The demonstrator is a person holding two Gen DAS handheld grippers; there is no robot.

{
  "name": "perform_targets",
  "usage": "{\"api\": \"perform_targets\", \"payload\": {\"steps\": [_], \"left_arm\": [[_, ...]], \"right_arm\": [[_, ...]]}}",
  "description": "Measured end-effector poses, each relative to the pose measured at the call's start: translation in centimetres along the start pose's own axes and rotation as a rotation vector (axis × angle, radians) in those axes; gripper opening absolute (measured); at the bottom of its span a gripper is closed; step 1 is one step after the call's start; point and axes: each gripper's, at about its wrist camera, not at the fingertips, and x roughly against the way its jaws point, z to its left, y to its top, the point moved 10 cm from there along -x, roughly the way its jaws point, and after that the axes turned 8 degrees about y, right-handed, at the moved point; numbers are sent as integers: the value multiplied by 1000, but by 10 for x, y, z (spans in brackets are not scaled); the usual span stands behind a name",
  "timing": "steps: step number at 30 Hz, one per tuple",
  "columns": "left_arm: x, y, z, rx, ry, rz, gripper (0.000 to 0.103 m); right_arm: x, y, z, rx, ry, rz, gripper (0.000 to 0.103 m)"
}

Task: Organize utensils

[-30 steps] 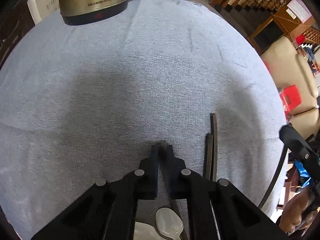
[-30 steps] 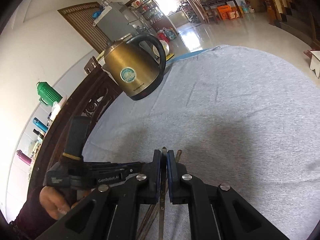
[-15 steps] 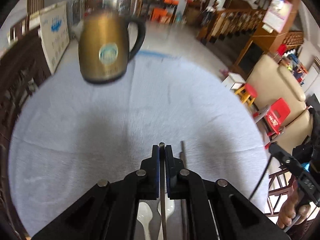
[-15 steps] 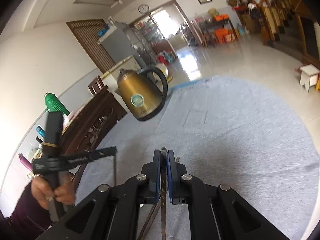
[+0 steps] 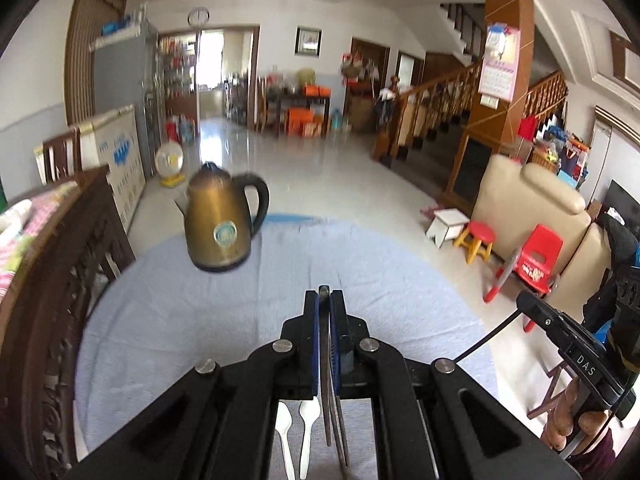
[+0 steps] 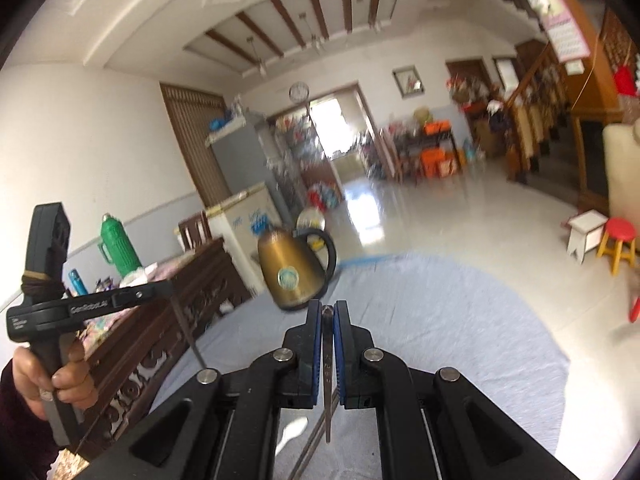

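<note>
My left gripper (image 5: 324, 300) is shut on a dark chopstick (image 5: 326, 392) that hangs down between the fingers, lifted above the table. Two white plastic spoons (image 5: 298, 432) lie side by side on the cloth below it, with another dark chopstick (image 5: 342, 440) beside them. My right gripper (image 6: 327, 312) is shut on a dark chopstick (image 6: 328, 392), also raised. More chopsticks (image 6: 310, 448) lie on the cloth beneath it. The left gripper shows in the right wrist view (image 6: 160, 292) with its chopstick (image 6: 188, 332) hanging down.
A round table with a grey-blue cloth (image 5: 380, 288) carries a gold electric kettle (image 5: 218, 232) at its far side. A carved dark wooden chair back (image 5: 52, 280) stands at the left. A sofa, red chair and stools (image 5: 536, 256) stand to the right.
Both grippers have risen and tilted up from the cloth, each carrying a chopstick. The left gripper closed on its chopstick and lifted it; the views now show the room.
</note>
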Motion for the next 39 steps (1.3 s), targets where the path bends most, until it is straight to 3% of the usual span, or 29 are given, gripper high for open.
{"api": "perform_targets", "payload": {"steps": [6,16,23,30,39], "left_arm": [[61,9,-3,23,4,-79,5],[128,-4,-2,72,10,-158,5],[126,-39,-1,113,26,-147,5],[108,-76,-1,154,56,-102,5],[97,-105,-6,159,110,-107,5]], "right_arm": [[40,22,30,26,4,-87,6],[71,32,104,64,115,-153,6],[58,-11,130,83,139,-87,7],[52,-53,117,65,127,-23,7],[61,-88,99,28,112,16,7]]}}
